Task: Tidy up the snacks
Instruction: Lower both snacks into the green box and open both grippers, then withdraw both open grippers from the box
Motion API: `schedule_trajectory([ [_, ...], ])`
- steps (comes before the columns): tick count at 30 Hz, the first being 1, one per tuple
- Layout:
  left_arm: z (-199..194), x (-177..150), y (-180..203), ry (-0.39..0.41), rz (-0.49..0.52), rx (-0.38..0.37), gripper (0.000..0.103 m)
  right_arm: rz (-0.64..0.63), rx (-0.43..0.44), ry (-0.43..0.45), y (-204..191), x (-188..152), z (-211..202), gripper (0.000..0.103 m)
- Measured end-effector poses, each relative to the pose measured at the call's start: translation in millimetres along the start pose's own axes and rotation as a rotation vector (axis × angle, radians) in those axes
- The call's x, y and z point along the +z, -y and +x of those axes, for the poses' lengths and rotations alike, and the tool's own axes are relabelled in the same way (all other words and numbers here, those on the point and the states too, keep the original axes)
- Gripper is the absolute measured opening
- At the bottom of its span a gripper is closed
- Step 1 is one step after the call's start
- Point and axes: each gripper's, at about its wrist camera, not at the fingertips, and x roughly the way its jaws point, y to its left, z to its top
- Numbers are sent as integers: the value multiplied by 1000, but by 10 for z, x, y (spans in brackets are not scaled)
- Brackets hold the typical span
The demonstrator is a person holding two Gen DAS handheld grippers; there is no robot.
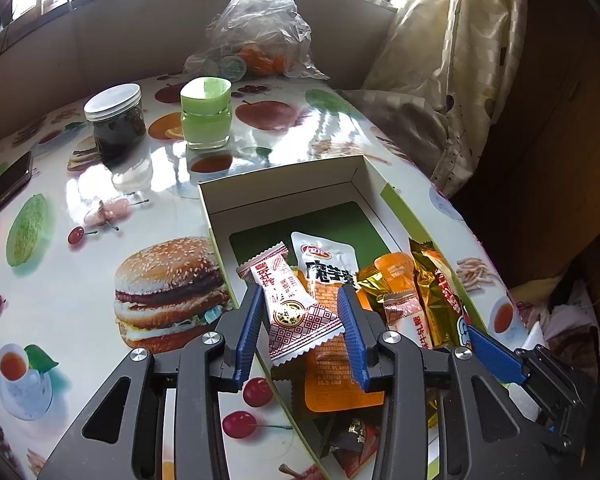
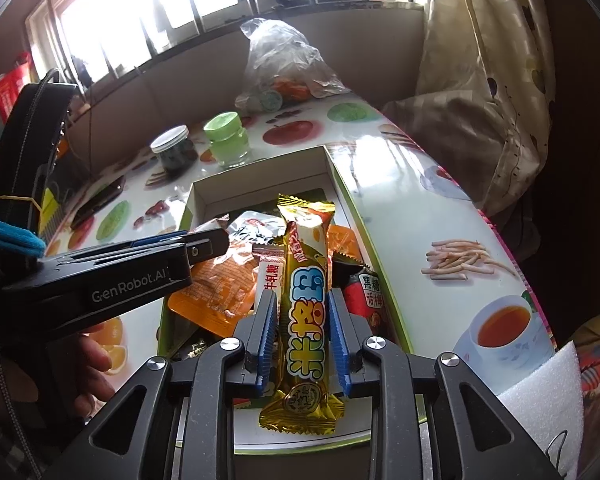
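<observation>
An open white box with green sides (image 1: 284, 184) stands on the fruit-print table and holds several snack packets. My left gripper (image 1: 300, 292) is open over its near left corner. A red-and-white candy packet (image 1: 288, 304) lies loose between its blue pads, on an orange packet (image 1: 340, 380). My right gripper (image 2: 303, 300) is open too, and a gold snack bar (image 2: 302, 280) lies lengthwise between its pads with thin gaps on both sides. In the right wrist view the box (image 2: 260, 176) lies ahead and the left gripper (image 2: 216, 242) reaches in from the left.
Behind the box stand a dark jar with a white lid (image 1: 116, 120) and a green jar (image 1: 206, 116), with a clear plastic bag (image 1: 260, 32) further back. A phone (image 1: 4, 184) lies at the table's left edge. A curtain (image 1: 460, 60) hangs at the right.
</observation>
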Motion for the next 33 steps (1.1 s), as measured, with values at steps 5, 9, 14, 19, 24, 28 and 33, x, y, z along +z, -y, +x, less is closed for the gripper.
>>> schedule_trajectory([
  [5,-61,-10,-2,18,-3,-7,45,-9,-5,8,-30,15,-16,31],
  [9,-119,-21,6,28,-1,-1,48,-18,-13,12,-57,11,-23,34],
  [14,-186,-40,-27,39,-11,3,48,-30,-21,21,-79,-1,-58,36],
  [19,-255,-63,-23,50,-6,-3,49,-40,-31,29,-108,-30,-99,40],
  [24,-321,-89,-14,59,-5,0,49,-43,-39,39,-118,-47,-142,45],
  [28,-391,-117,-19,71,-4,8,49,-51,-50,47,-132,-63,-182,47],
  [33,-499,-173,-24,86,4,32,49,-59,-69,54,-136,-86,-228,48],
])
